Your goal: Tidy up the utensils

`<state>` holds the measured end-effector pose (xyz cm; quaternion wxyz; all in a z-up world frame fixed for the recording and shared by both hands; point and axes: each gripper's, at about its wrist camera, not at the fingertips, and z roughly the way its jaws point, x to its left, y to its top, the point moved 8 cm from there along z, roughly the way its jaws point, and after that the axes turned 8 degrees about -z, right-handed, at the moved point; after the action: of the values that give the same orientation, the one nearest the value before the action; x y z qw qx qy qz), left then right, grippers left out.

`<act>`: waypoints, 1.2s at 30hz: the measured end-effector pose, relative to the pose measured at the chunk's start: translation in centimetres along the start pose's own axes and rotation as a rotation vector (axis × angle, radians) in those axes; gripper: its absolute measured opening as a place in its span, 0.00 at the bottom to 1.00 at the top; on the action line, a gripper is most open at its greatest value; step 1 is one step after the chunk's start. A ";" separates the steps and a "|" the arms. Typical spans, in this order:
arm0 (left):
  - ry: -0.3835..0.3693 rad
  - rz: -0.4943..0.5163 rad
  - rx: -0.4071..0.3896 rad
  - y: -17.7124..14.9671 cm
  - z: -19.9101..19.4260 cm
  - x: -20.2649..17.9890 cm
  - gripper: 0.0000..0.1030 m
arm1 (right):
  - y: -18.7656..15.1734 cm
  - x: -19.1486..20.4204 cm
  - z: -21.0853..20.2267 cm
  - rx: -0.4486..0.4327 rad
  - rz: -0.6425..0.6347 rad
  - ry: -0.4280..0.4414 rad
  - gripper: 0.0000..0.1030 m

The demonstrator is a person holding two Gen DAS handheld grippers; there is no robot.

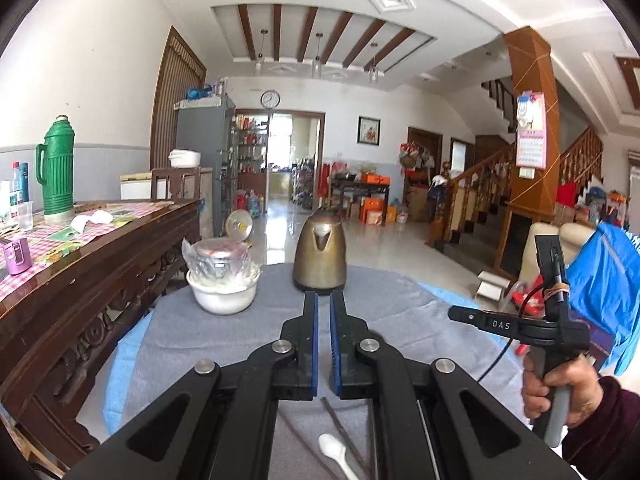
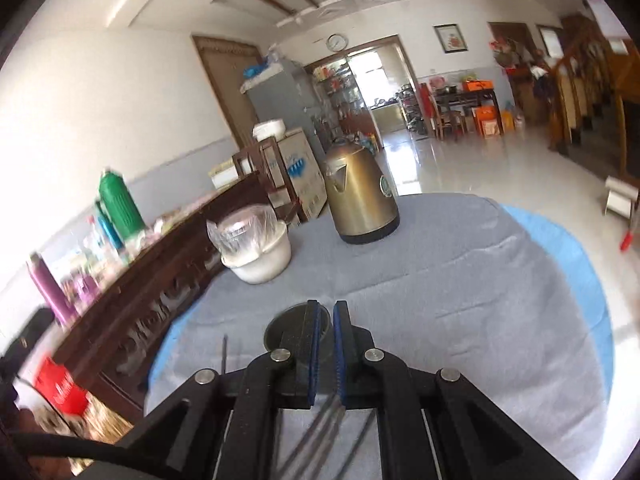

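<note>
Room: big tiled hall with a staircase; I'm working over a round table (image 2: 480, 280) under a grey cloth.
Left gripper: my left gripper (image 1: 324, 300) has its jaws drawn narrow with nothing between them.
Right gripper: my right gripper (image 2: 326, 312) looks pinched nearly shut and empty too; that view is smeared.
Utensils: small white plastic spoon (image 1: 334, 454) and thin dark chopsticks (image 1: 348, 436) lie on the cloth beneath the left gripper, close to its base; more dark sticks (image 2: 320, 436) show under the right gripper.
Holder: dark round cup (image 2: 288, 328), just ahead of the right gripper's fingertips, partly hidden by them.
Handling: I judge the spoon light, stiff and slick; I'd pinch mid-handle. Chopsticks are thin and rigid, apt to roll; I'd grip across both near the middle.
Beyond: brass-coloured metal kettle (image 2: 360, 196) and white bowl (image 2: 262, 264) far ahead.
</note>
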<state>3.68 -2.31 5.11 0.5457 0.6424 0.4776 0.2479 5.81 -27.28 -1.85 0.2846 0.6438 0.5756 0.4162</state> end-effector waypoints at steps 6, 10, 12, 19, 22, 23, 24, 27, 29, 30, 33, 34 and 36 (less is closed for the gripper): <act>0.005 -0.174 0.142 -2.6 2.3 4.6 0.05 | -4.5 -1.7 4.7 0.238 0.078 0.035 0.30; -0.005 -0.311 0.302 -5.7 5.8 8.0 0.07 | -7.3 -3.3 8.2 0.319 0.155 0.034 0.60; -0.012 -0.346 0.373 -7.4 7.6 8.8 0.07 | -8.1 -4.1 9.5 0.344 0.154 -0.002 0.54; -0.024 -0.263 0.625 -13.6 16.1 7.8 0.11 | -10.8 -5.4 13.8 0.497 0.181 -0.027 0.33; -0.056 -0.236 0.705 -15.2 19.1 6.7 0.13 | -11.0 -5.2 14.5 0.517 0.165 -0.039 0.30; -0.068 -0.226 0.721 -15.5 19.7 6.4 0.14 | -11.0 -5.0 14.6 0.525 0.154 -0.045 0.29; -0.080 -0.211 0.740 -15.6 20.7 6.1 0.16 | -11.0 -5.0 14.8 0.527 0.146 -0.052 0.24; -0.122 -0.163 0.774 -15.9 22.5 4.5 0.24 | -10.9 -4.9 15.1 0.538 0.118 -0.069 0.17; -0.145 -0.113 0.802 -16.3 23.4 3.5 0.26 | -10.8 -5.0 15.1 0.541 0.106 -0.066 0.16; -0.143 -0.081 0.816 -16.4 24.0 3.1 0.26 | -10.8 -5.0 15.1 0.543 0.103 -0.061 0.16; -0.128 -0.069 0.854 -17.0 25.3 3.1 0.26 | -10.7 -5.0 15.3 0.548 0.103 -0.047 0.16; -0.124 -0.069 0.865 -17.2 25.6 3.2 0.26 | -10.7 -5.0 15.3 0.548 0.103 -0.044 0.16; -0.124 -0.058 0.876 -17.6 25.9 3.1 0.25 | -10.6 -5.1 15.3 0.549 0.099 -0.043 0.16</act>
<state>20.72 -12.54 -19.29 0.2564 0.8131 0.5217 -0.0322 13.68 -28.64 -19.40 0.0909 0.7328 0.6286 0.2441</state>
